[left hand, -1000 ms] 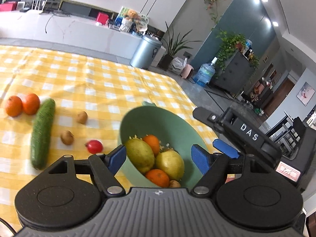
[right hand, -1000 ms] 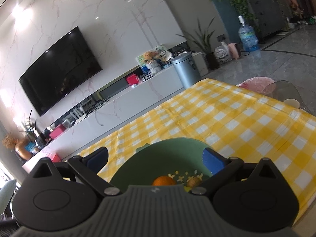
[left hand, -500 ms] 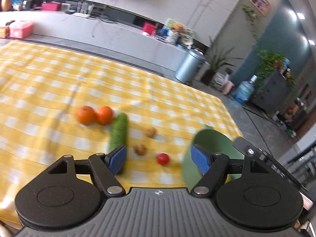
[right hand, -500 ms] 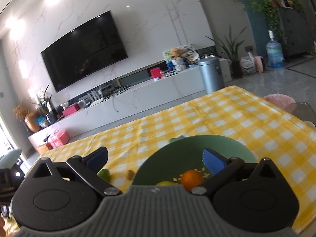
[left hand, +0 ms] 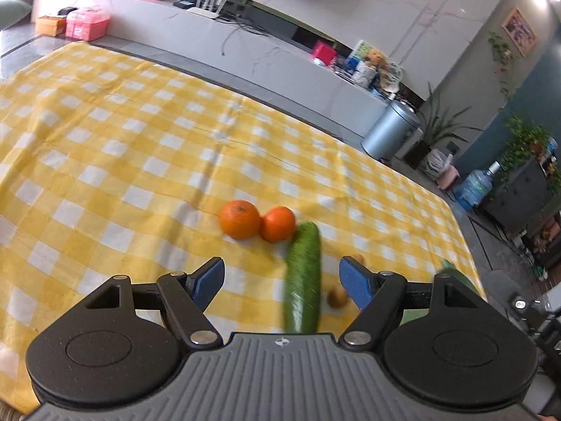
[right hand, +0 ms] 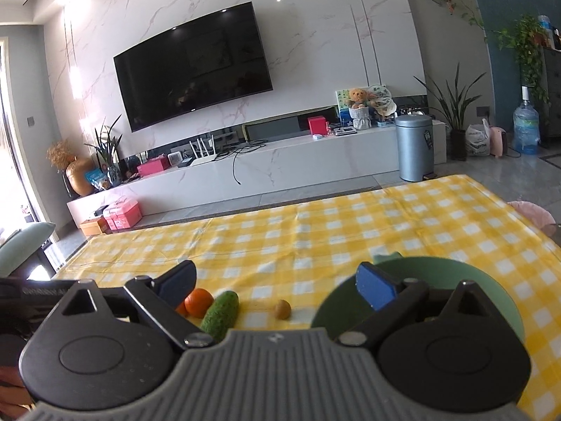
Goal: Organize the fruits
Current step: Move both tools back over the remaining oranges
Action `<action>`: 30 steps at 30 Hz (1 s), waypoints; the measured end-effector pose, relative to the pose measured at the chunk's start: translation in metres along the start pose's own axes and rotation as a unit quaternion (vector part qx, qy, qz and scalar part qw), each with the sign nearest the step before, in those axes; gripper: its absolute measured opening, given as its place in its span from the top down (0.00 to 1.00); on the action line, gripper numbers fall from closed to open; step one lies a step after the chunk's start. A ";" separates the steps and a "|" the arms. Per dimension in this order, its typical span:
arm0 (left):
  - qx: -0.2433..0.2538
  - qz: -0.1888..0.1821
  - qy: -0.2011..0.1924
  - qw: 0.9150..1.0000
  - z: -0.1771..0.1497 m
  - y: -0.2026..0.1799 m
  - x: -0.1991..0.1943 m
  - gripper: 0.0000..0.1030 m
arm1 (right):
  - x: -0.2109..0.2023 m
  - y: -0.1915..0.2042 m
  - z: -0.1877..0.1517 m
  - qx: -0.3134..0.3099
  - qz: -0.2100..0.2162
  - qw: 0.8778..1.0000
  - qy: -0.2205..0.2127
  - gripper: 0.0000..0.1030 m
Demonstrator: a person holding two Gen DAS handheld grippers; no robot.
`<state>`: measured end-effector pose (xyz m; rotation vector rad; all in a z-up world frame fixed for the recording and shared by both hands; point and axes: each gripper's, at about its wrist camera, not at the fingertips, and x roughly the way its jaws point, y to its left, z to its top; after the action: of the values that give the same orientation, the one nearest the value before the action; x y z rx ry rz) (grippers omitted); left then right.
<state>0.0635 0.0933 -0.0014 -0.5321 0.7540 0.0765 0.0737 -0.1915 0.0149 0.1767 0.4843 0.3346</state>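
Two oranges (left hand: 240, 224) (left hand: 278, 224) lie side by side on the yellow checked cloth, touching the far tip of a cucumber (left hand: 304, 280). Two small brown fruits (left hand: 337, 297) (left hand: 357, 258) sit just right of the cucumber. My left gripper (left hand: 282, 275) hangs open above the cucumber's near half, gripping nothing. In the right wrist view, the green bowl (right hand: 438, 270) sits behind the right finger, its contents hidden. My right gripper (right hand: 277, 282) is open with its jaws closing on nothing. An orange (right hand: 198, 302), the cucumber (right hand: 221, 312) and a brown fruit (right hand: 282, 309) lie ahead of it.
The bowl's rim (left hand: 452, 273) peeks out at the table's right edge in the left wrist view. The cloth (left hand: 122, 147) stretches far to the left and back. Beyond the table are a grey bin (right hand: 413, 147), a white TV bench (right hand: 280, 172) and plants.
The left wrist view has swung left from the bowl to the oranges and cucumber. The right wrist view has rolled level, with the bowl now at the right and the fruit inside it hidden.
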 end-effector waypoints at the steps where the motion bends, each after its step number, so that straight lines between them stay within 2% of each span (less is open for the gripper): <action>1: 0.002 0.004 -0.003 1.000 0.002 0.003 0.005 0.15 | 0.005 0.002 0.002 -0.002 0.001 1.000 0.002 0.10; 3: 0.027 0.015 -0.010 0.999 0.005 0.005 0.017 0.15 | 0.017 0.006 0.006 -0.003 0.004 1.000 0.009 0.16; 7: 0.104 0.034 -0.021 0.994 0.011 -0.001 0.045 0.15 | 0.047 0.014 0.008 -0.006 0.008 1.000 0.025 0.17; 11: 0.179 0.088 -0.030 0.979 0.006 -0.005 0.069 0.15 | 0.076 0.025 0.004 -0.020 0.013 0.998 0.055 0.21; 13: 0.213 0.093 -0.019 0.972 0.003 -0.002 0.079 0.15 | 0.091 0.030 0.001 -0.028 0.000 0.997 0.075 0.21; 17: 0.233 0.070 0.002 0.970 0.000 0.002 0.096 0.15 | 0.104 0.032 -0.006 -0.021 -0.002 0.995 0.093 0.22; 19: 0.243 0.072 0.007 0.967 0.000 0.000 0.104 0.15 | 0.107 0.031 -0.010 -0.006 -0.001 0.995 0.099 0.22; 25: 0.297 0.083 -0.009 0.951 -0.006 -0.010 0.118 0.15 | 0.108 0.024 -0.010 0.026 -0.012 0.995 0.096 0.22; 29: 0.299 0.081 -0.009 0.951 -0.006 -0.013 0.121 0.17 | 0.108 0.024 -0.011 0.019 -0.012 0.995 0.097 0.22; 30: 0.302 0.079 -0.011 0.950 -0.007 -0.014 0.122 0.21 | 0.108 0.024 -0.013 0.017 -0.012 0.995 0.100 0.22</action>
<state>0.1517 0.0631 -0.0813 0.1129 0.7529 -0.0029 0.1509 -0.1294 -0.0367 0.1719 0.6901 0.3220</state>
